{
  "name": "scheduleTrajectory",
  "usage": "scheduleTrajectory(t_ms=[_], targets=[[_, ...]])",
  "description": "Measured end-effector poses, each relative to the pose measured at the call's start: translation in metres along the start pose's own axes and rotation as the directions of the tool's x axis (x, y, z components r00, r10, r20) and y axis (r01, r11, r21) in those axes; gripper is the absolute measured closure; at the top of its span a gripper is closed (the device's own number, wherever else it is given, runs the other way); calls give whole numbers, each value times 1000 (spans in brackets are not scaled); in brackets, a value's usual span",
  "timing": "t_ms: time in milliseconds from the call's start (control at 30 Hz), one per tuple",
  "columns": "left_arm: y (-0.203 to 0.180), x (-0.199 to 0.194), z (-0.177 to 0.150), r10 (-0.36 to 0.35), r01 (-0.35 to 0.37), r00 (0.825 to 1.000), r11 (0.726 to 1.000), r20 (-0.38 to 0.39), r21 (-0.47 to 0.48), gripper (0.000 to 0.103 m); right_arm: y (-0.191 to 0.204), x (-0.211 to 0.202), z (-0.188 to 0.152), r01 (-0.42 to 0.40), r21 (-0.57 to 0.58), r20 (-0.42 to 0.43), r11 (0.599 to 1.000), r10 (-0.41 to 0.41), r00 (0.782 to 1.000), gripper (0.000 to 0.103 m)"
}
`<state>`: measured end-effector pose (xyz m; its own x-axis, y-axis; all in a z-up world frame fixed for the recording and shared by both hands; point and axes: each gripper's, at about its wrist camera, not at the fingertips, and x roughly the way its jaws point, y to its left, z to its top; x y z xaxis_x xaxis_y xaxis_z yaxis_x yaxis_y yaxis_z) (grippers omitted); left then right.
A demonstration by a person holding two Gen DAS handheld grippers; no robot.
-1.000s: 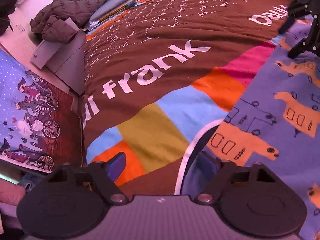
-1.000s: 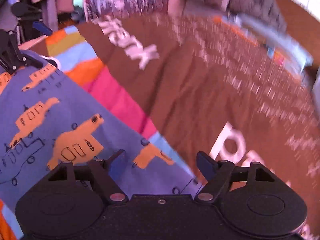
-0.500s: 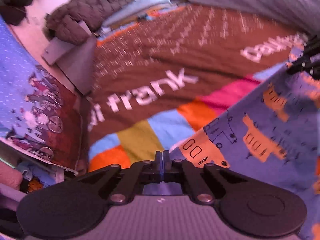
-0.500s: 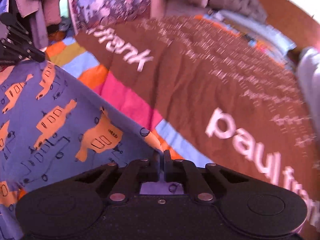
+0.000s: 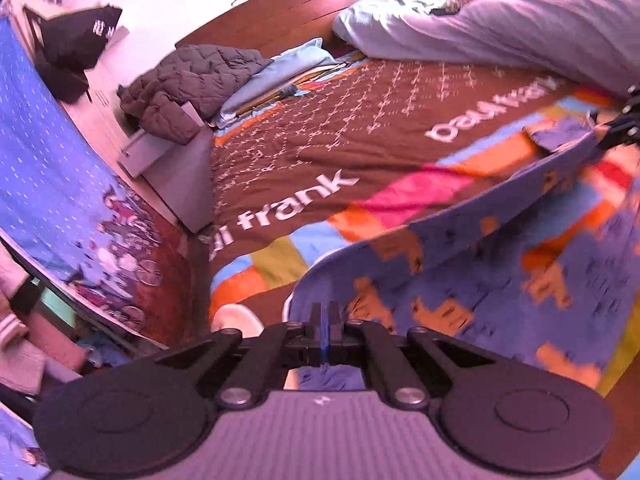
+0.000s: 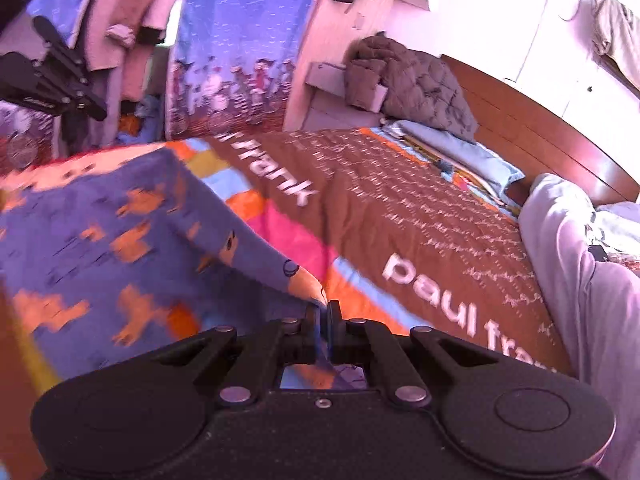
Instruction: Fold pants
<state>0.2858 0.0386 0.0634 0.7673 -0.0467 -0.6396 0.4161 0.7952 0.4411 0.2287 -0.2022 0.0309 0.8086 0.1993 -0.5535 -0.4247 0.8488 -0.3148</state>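
Observation:
The pants [image 5: 500, 264] are blue-purple with orange animal prints. They are lifted off the brown bedspread [image 5: 320, 136] and stretched between both grippers. My left gripper [image 5: 325, 320] is shut on one corner of the pants. My right gripper [image 6: 323, 314] is shut on the other corner of the pants [image 6: 120, 232]. The right gripper also shows at the right edge of the left wrist view [image 5: 624, 128]. The left gripper shows at the far left of the right wrist view [image 6: 60, 88].
A grey quilted jacket [image 5: 188, 80] lies on a bedside cabinet by the wooden headboard [image 5: 288, 12]. A lilac duvet [image 5: 500, 28] is bunched at the far side of the bed. A blue patterned curtain [image 5: 48, 168] hangs beside the bed.
Both grippers went from open to shut on the edge of the pants. They then rose and lifted the pants off the bed, and more of the room came into view.

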Motion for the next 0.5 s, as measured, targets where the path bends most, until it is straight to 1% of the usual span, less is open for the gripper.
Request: scheduleTrajectory(t_ms=[33,67,100,133,167,200,233,267,300,333,367,400,433,467,500], targets=[[0,4,-1,3,-3,1000,1000,-13,0,103,7,-4,-6,-4,-5,-11,1000,4,1000,102],[1,8,-1,-6,5,1000,1000,-21,-15,100,13,-5,-12,-5,-4,-20,1000,5,1000,102],[2,10,0,-18,17,1000,999,-19,-30,94,16,-5,-16,-9,1,-27,1000,9,1000,102],[4,14,3,-30,30,1000,999,0,-27,87,17,-5,-19,-13,12,-29,1000,13,1000,102],[2,17,4,-29,29,999,1000,19,-1,70,19,-4,-22,-18,24,-29,1000,18,999,102],[-1,22,5,-24,22,999,999,38,36,55,19,-3,-23,-23,34,-29,999,24,999,102],[-6,27,7,-21,14,998,995,66,103,51,19,-3,-26,-28,43,-27,999,29,999,102],[-13,31,5,-20,7,996,988,82,157,48,19,-2,-28,-33,48,-26,998,34,999,102],[-19,38,5,-20,0,996,976,90,218,48,18,0,-30,-35,51,-25,998,36,999,102],[-26,46,5,-14,-14,995,959,97,282,48,17,0,-32,-31,55,-25,998,32,999,102],[-33,54,5,-2,-32,994,946,105,322,45,17,0,-35,-35,58,-24,998,36,999,102],[-40,62,5,8,-46,994,937,111,346,39,13,3,-37,-40,59,-23,997,41,999,102],[-44,71,5,17,-56,994,931,112,361,37,13,3,-40,-45,63,-24,997,46,999,102],[-48,81,6,26,-64,994,926,106,372,37,12,2,-43,-50,68,-24,996,52,998,102],[-53,90,7,37,-71,995,919,95,387,44,13,2,-47,-56,74,-21,996,57,998,102]])
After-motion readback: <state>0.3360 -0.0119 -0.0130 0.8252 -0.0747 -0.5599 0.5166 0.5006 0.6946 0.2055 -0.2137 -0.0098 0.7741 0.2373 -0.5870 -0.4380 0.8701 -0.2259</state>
